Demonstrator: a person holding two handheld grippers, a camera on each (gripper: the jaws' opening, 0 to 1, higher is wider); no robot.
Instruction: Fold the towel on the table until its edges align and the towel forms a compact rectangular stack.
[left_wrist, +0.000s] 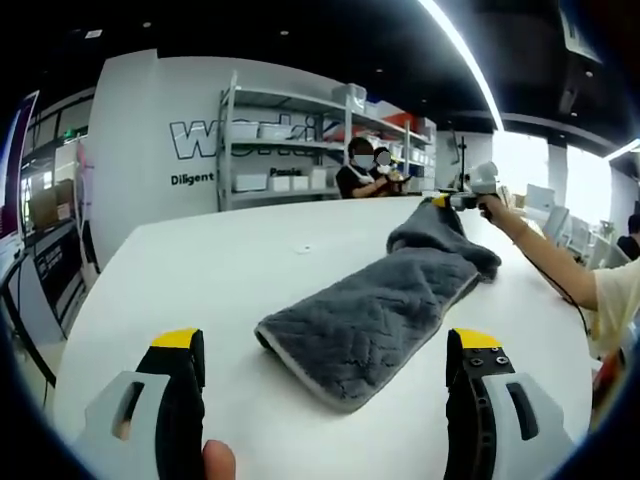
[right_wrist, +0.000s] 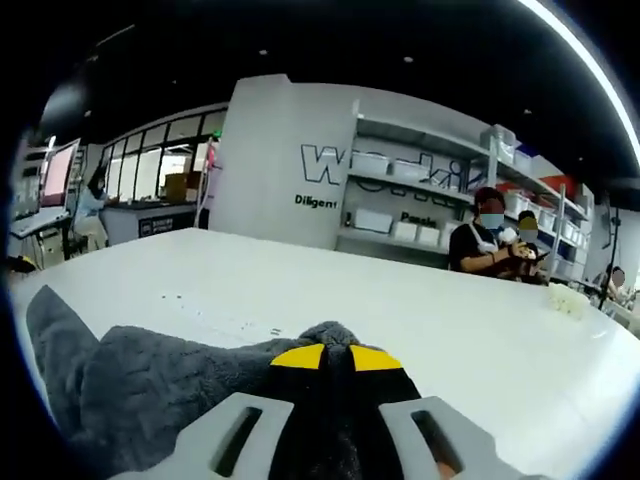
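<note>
- While its yellow-tipped jaws are pressed together, the right gripper (right_wrist: 328, 357) pinches a bunched end of the grey towel (right_wrist: 150, 390); in the left gripper view that same tool (left_wrist: 452, 200) shows at the towel's far end, lifting it into a small peak, likely to carry that end over for a fold.
- The left gripper (left_wrist: 326, 352) hangs with jaws spread wide, nothing between them, just short of the towel's (left_wrist: 370, 315) near edge, seemingly poised to take or pin it.
- Lying on the white table (left_wrist: 200, 280), the towel is a long strip running away from the left gripper, its near end flat and its far end raised; it looks already doubled lengthwise, so I judge a crosswise fold remains.
- A person's arm (left_wrist: 560, 265) reaches along the table's right side behind the right gripper.
- Beyond the table stand shelves (left_wrist: 285, 150) and seated people.
</note>
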